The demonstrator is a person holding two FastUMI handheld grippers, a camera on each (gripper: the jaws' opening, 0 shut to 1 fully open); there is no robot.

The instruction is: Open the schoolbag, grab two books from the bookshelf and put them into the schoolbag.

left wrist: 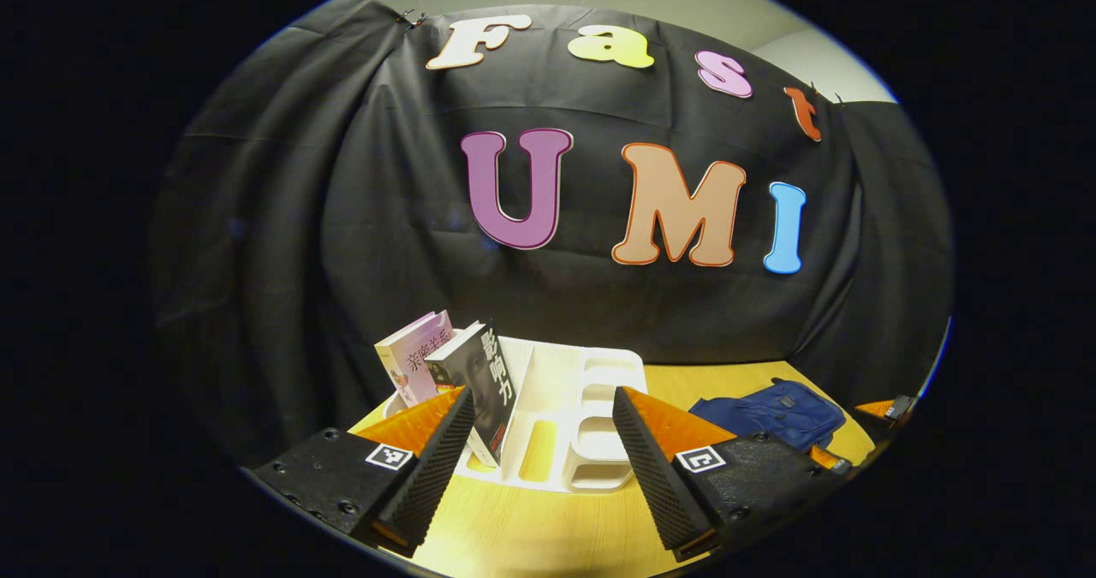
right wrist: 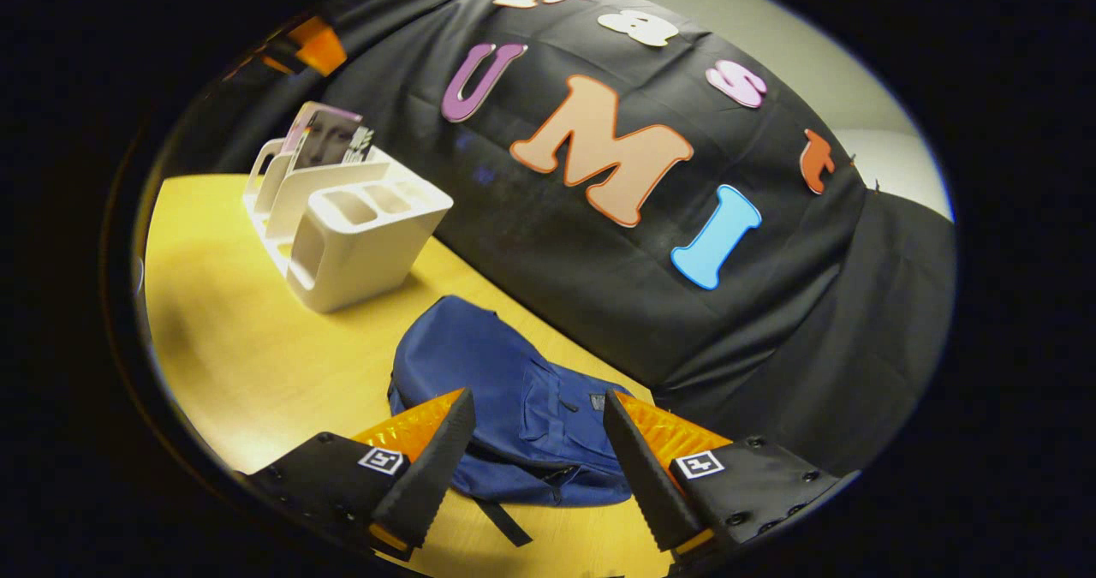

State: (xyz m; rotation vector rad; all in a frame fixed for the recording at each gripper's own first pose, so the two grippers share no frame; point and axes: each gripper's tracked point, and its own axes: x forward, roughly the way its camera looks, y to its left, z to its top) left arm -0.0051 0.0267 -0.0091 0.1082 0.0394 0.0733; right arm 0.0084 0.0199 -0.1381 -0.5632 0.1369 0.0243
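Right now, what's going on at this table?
A person is holding two tongs over a table, both open and gripping nothing. The left tongs face a white bookshelf with two books leaning in it. The right tongs hover at a blue schoolbag, which lies flat and looks closed.

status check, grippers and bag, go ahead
Left gripper open, facing books in bookshelf. Right gripper open over schoolbag, bag flat, looks closed. Nothing blocking.

Cloth-walled recording booth (left wrist: 342,218), wooden table (right wrist: 257,355)
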